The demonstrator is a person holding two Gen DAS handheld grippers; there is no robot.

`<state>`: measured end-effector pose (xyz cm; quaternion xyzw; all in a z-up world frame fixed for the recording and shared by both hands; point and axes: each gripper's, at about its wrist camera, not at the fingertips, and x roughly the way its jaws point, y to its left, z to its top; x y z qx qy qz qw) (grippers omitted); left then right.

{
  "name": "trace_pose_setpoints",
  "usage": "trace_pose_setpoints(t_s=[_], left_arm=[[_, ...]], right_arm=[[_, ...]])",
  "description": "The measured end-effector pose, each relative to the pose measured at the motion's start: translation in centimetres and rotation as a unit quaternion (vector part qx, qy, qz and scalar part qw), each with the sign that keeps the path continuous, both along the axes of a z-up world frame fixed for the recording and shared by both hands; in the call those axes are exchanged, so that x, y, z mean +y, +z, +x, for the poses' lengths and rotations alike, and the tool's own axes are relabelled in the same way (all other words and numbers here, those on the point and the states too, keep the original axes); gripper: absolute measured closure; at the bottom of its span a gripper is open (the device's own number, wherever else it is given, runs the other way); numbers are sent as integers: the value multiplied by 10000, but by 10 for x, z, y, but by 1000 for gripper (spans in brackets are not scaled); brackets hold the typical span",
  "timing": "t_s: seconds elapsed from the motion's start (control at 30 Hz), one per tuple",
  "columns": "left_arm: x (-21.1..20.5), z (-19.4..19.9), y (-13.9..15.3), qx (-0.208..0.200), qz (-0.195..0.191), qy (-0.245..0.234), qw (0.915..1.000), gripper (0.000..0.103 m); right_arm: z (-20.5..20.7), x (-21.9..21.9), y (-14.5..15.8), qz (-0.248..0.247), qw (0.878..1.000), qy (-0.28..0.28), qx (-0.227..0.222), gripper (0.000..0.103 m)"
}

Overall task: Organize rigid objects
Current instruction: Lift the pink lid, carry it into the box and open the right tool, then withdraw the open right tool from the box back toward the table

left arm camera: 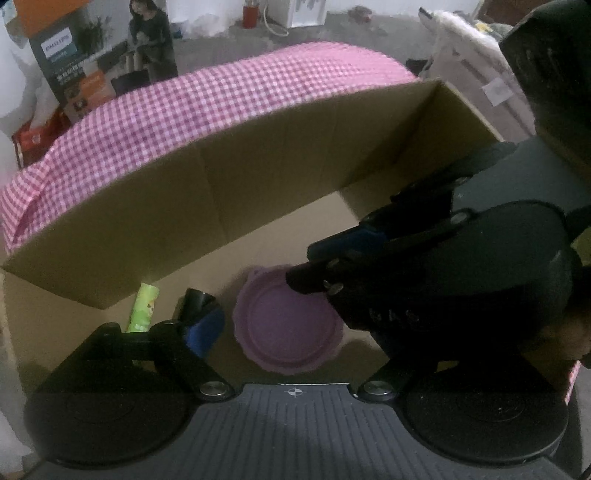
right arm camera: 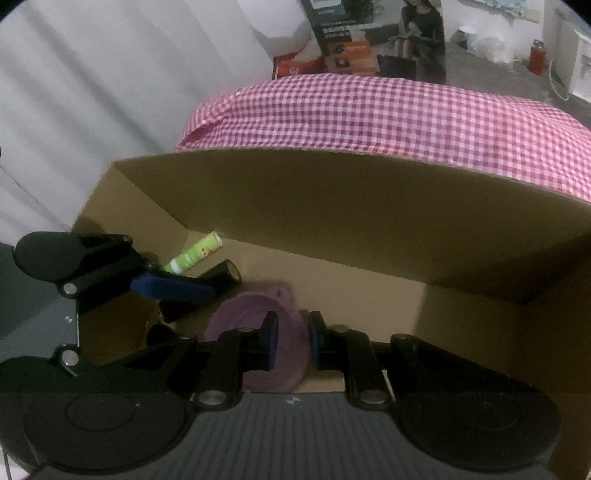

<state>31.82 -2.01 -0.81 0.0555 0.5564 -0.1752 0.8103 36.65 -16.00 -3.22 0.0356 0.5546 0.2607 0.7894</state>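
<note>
Both grippers reach into an open cardboard box (left arm camera: 258,177) (right arm camera: 332,206). On its floor lie a purple round lid (left arm camera: 291,325) (right arm camera: 255,325), a green tube (left arm camera: 144,306) (right arm camera: 195,253) and a small black cylinder (left arm camera: 197,301) (right arm camera: 221,275). My left gripper (left arm camera: 288,325) is open over the lid; only its left blue-padded finger (left arm camera: 205,328) shows, the right one is hidden behind the right gripper's body (left arm camera: 424,280). My right gripper (right arm camera: 291,341) hovers just above the lid's right part, jaws slightly apart, nothing between them.
The box stands on a table with a pink checked cloth (left arm camera: 221,99) (right arm camera: 388,114). Behind it stand a printed carton (left arm camera: 103,55) (right arm camera: 376,37) and a red bottle (left arm camera: 250,14) (right arm camera: 535,57). White curtains (right arm camera: 92,92) hang at the left.
</note>
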Motion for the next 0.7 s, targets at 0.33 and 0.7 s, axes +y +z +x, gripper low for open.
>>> trace_pose_setpoints(t_s=[0.33, 0.7], left_arm=[[19, -56, 81, -1683, -98, 540, 9842, 14], [50, -159, 145, -2987, -405, 642, 9513, 0]], right_arm=[[-31, -28, 68, 638, 9941, -477, -736, 73], [-130, -42, 177, 1030, 9667, -556, -2277, 0]])
